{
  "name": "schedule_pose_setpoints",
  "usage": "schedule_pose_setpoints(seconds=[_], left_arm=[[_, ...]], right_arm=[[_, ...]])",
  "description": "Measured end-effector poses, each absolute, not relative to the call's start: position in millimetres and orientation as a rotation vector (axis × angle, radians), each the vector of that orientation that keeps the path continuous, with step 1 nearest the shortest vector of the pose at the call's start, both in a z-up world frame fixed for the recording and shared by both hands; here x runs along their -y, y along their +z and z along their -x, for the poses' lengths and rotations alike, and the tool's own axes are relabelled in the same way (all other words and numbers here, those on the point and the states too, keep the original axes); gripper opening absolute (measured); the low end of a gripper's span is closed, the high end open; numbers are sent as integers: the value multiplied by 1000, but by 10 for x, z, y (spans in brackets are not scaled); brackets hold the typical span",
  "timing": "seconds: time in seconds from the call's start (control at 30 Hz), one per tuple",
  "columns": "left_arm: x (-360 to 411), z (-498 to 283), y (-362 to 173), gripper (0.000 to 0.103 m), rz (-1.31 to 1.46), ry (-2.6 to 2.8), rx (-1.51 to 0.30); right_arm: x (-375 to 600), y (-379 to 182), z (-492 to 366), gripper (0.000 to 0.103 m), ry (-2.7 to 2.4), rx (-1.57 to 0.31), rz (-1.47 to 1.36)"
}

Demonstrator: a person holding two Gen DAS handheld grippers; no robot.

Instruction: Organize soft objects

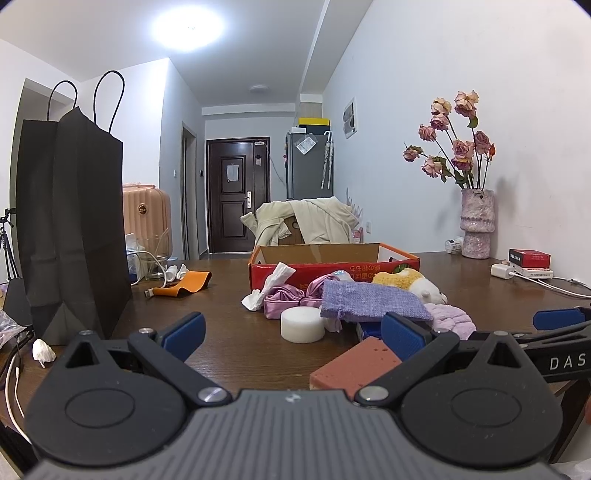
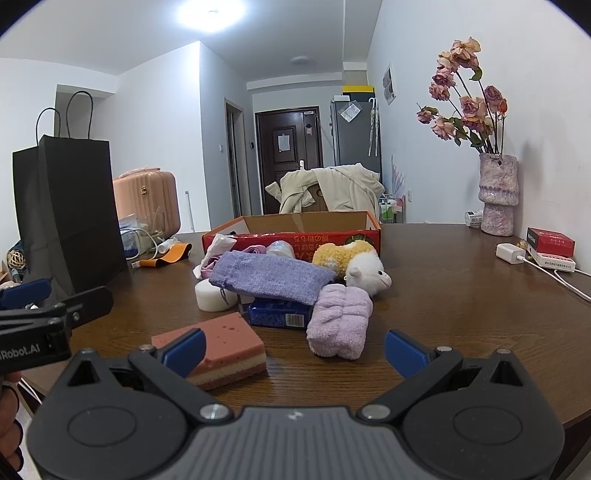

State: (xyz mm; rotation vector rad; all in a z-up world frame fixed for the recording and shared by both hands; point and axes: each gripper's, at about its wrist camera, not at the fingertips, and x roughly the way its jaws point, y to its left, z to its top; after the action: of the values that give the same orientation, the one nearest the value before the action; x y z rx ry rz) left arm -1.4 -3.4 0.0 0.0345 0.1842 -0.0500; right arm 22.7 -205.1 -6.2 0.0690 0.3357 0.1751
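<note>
White walls enclose a corridor straight ahead of the jaws, ending at a dark brown door [image 2: 288, 159] beside a grey fridge [image 2: 354, 133]. A ceiling light [image 1: 187, 26] glares overhead. The brown wooden tabletop [image 2: 443, 295] spreads beneath the jaws.

Both tools are built alike: the left gripper [image 1: 291, 332] fills the bottom of its view with a grey ribbed housing, flanked by two matte black plates, each pressed with a round disc and pierced by a triangular cutout. Silver rivets sit at the pivots of the black link arms, and each arm ends in a blue ribbed pad. The right gripper [image 2: 293, 352] shows the same grey ribs, black plates, silver pins and blue fingertips [image 2: 404, 350]. Seen from the side at the left edge of the right view, the left tool is black with white lettering ending "Robot.AI"; at the right edge of the left view, the other's black body reads "DAS"
</note>
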Motion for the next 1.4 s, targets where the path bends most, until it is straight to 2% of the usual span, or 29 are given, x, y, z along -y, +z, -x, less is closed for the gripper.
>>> schedule_pose_setpoints(seconds=[0.83, 1.07, 1.23, 1.4], left_arm=[[66, -87, -34, 103, -49, -51, -190], [83, -510, 7, 103, 17, -51, -172], [153, -1053, 104, 103, 45, -182, -299], [217, -1603, 119, 103, 84, -173, -361]], right_arm=[[2091, -86, -266, 103, 162, -337, -80], [2258, -81, -570, 103, 98, -290, -112], [2418, -64, -930, 103, 162, -264, -218], [2484, -57, -1506, 103, 286, -428, -307]])
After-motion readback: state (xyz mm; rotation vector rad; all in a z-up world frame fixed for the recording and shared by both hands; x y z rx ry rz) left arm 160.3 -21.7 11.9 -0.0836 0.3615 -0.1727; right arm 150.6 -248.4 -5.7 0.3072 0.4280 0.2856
